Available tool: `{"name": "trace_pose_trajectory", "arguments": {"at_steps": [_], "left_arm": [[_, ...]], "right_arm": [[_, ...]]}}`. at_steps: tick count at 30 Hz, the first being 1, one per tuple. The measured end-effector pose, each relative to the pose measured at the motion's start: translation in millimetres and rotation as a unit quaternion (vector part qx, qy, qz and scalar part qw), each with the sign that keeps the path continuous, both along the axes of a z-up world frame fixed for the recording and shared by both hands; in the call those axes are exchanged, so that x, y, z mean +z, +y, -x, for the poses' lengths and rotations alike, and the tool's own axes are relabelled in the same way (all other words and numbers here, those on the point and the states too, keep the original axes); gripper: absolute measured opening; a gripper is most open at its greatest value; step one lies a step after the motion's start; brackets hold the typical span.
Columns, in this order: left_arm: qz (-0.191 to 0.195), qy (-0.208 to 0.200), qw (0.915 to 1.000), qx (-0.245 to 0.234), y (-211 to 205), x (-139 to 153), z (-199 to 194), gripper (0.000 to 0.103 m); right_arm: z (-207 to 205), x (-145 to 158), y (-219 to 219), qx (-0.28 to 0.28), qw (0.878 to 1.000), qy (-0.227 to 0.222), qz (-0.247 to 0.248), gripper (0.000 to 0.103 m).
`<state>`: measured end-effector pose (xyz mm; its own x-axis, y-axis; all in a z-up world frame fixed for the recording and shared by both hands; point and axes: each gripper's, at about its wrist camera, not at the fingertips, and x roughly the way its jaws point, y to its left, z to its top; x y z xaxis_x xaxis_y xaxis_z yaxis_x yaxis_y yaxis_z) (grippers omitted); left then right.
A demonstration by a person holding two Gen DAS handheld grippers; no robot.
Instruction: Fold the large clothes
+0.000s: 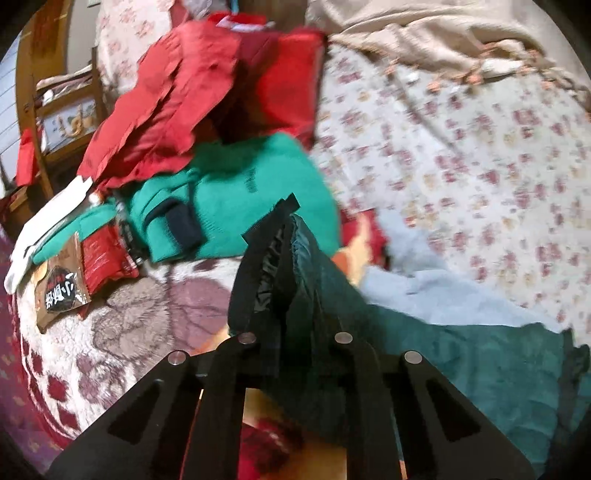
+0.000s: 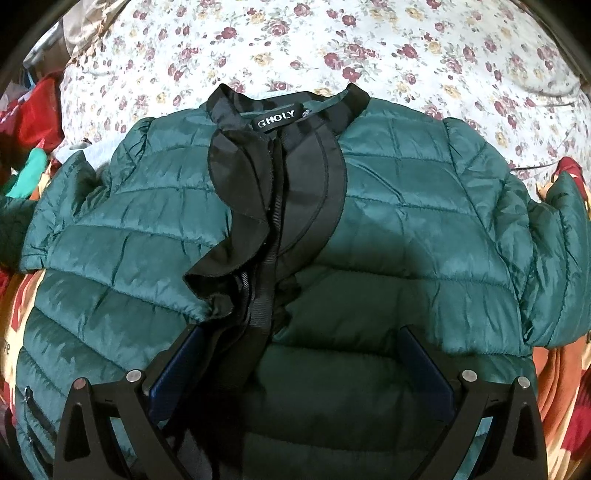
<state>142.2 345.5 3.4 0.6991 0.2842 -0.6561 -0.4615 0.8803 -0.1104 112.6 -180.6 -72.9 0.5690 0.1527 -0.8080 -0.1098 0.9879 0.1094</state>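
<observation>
A dark green quilted jacket [image 2: 406, 206] with a black collar and zipper band lies front-up on the bed, collar away from me, sleeves spread to both sides. My right gripper [image 2: 299, 343] is open just above its lower front, one finger on each side of the zipper band. In the left wrist view my left gripper [image 1: 291, 295] is shut on the jacket's black-edged cuff or hem [image 1: 273, 254] and holds it bunched and raised; the rest of the jacket [image 1: 480, 362] trails to the right.
A floral bedsheet [image 2: 332, 40] covers the bed beyond the collar. In the left view a pile of red clothes [image 1: 192, 96], a bright green sweater [image 1: 236, 206], snack packets [image 1: 59, 291] and a wooden chair [image 1: 62, 107] sit at left, and a beige blanket [image 1: 424, 33] lies at the back.
</observation>
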Motion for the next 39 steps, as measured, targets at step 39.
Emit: {"name": "trace_pose_trajectory", "arguments": {"at_steps": [39], "left_arm": [[-0.024,0.016,0.9701,-0.241,-304.1,22.1,1.0,0.009]], "right_arm": [[30.0,12.5,-67.3,-0.057,0.998,-0.031,0.008,0.103]]}}
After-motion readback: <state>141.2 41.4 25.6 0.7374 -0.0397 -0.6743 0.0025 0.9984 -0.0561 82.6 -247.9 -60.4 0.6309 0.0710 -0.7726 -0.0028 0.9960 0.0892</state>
